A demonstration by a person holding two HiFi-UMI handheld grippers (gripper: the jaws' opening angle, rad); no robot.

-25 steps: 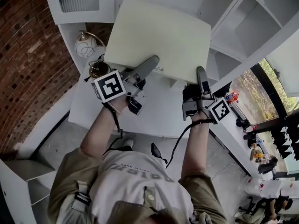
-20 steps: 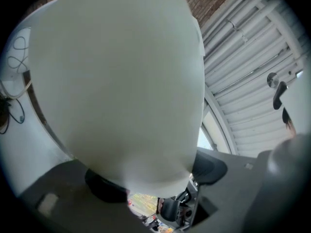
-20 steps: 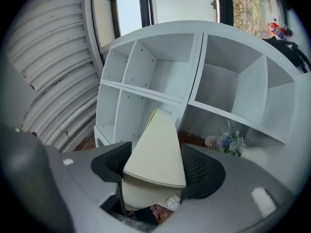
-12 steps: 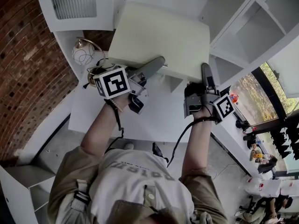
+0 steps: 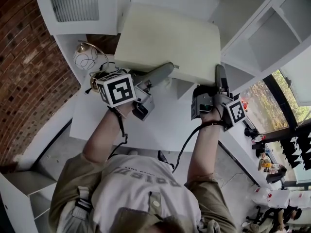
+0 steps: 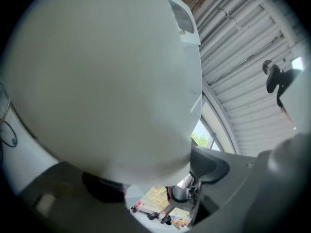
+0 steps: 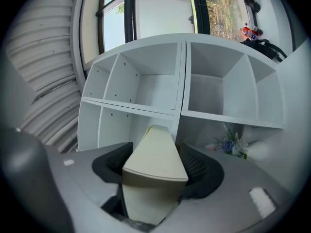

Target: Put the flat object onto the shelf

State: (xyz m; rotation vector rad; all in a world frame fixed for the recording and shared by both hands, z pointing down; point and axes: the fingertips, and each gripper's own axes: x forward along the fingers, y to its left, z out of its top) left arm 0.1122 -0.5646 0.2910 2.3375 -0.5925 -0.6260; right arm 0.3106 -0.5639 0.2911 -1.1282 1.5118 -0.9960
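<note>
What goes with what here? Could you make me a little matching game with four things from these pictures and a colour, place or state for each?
Things:
1. flat panel
2. right gripper
3. brick wall
4. flowers

Descriptions:
A. reddish brown
B. just below the shelf compartments
C. cream coloured
D. shut on the panel's edge

Pairs: 1-C, 2-D, 3-A, 4-B.

Flat board (image 5: 167,42) lies before the cubby shelf (image 5: 262,38), above the counter (image 5: 97,115) — globe ornament (image 5: 86,57) on the counter to its left, brick wall (image 5: 29,72) farther left.
</note>
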